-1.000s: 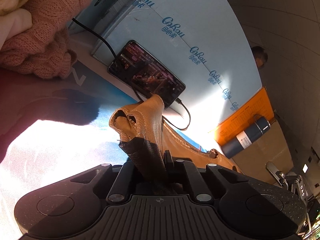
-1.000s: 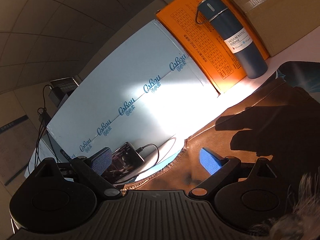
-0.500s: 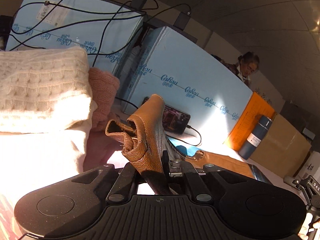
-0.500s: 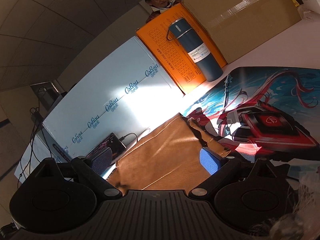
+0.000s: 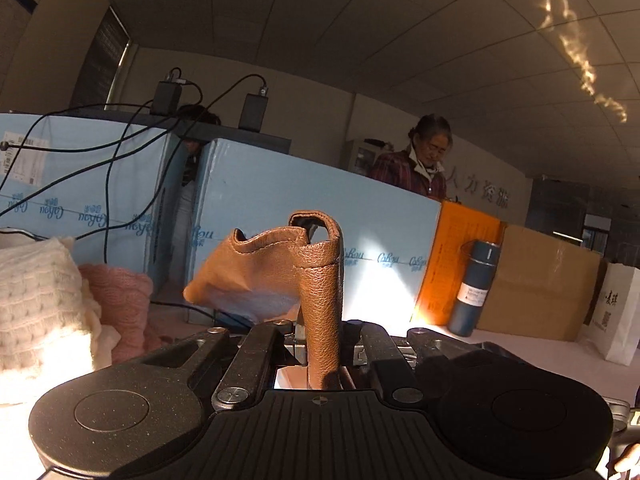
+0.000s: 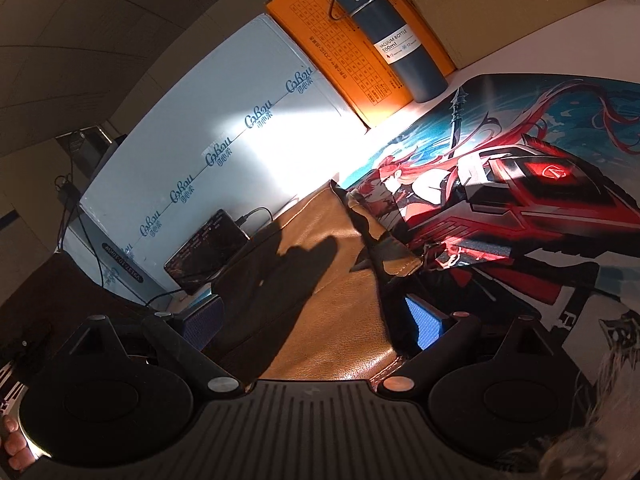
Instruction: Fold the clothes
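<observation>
Pinching the brown garment [image 5: 320, 300] tight, the left tool [image 5: 320, 344] lifts one edge; the rest lies on the desk [image 6: 540, 60] between the open right tool [image 6: 316, 320]. Leather may slip free.

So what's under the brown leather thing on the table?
The brown leather garment lies on a picture mat with a red-haired cartoon figure. The mat shows beside it; the part beneath is covered, so anything else under there can't be seen.
</observation>
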Tool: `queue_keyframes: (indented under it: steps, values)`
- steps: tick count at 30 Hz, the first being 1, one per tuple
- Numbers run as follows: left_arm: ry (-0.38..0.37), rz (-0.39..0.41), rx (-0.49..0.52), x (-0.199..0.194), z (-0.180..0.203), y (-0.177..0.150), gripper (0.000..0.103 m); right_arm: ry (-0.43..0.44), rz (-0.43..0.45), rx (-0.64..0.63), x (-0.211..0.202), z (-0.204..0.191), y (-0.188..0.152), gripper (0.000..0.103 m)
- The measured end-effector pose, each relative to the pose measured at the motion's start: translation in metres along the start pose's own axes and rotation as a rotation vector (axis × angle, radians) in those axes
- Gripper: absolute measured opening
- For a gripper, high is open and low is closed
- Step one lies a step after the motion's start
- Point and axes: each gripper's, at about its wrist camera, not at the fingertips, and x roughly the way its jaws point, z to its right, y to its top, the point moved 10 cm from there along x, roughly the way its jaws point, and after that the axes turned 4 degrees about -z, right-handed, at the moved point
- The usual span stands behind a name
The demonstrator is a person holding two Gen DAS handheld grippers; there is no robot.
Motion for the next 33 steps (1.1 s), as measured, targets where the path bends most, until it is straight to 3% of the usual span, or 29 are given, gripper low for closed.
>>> queue_keyframes:
  steps: [9,14,18,21,23,25,26,30,32,33]
  values:
    - [-0.117,-0.031,0.211,0.025,0.083,-0.019,0.004,0.17,-0.071,0.032,-0.011,-0.021,-0.012,0.095]
    - [-0.171,-0.097,0.354,0.042,0.129,-0.055,0.004,-0.004,-0.034,-0.068,-0.006,-0.015,-0.001,0.095]
    - [-0.187,-0.144,0.417,0.053,0.148,-0.079,0.005,-0.082,0.002,-0.065,0.005,-0.005,0.015,0.096]
    - [-0.19,-0.177,0.439,0.055,0.154,-0.093,0.012,-0.128,0.019,-0.023,0.014,0.006,0.027,0.095]
    - [-0.209,-0.21,0.448,0.055,0.157,-0.101,0.022,-0.147,0.033,0.026,0.016,0.016,0.036,0.095]
    - [-0.258,-0.29,0.425,0.056,0.157,-0.115,0.057,-0.149,0.051,0.059,0.013,0.022,0.041,0.095]
    - [-0.294,-0.328,0.388,0.055,0.155,-0.119,0.064,-0.144,0.062,0.071,0.01,0.025,0.044,0.095]
    - [-0.453,-0.429,0.14,0.043,0.134,-0.121,0.08,-0.114,0.083,0.087,-0.004,0.025,0.048,0.095]
    - [-0.517,-0.414,0.002,0.03,0.114,-0.108,0.088,-0.09,0.082,0.076,-0.011,0.021,0.049,0.095]
    - [-0.512,-0.39,-0.058,0.026,0.1,-0.099,0.091,-0.069,0.068,0.072,-0.011,0.017,0.049,0.095]
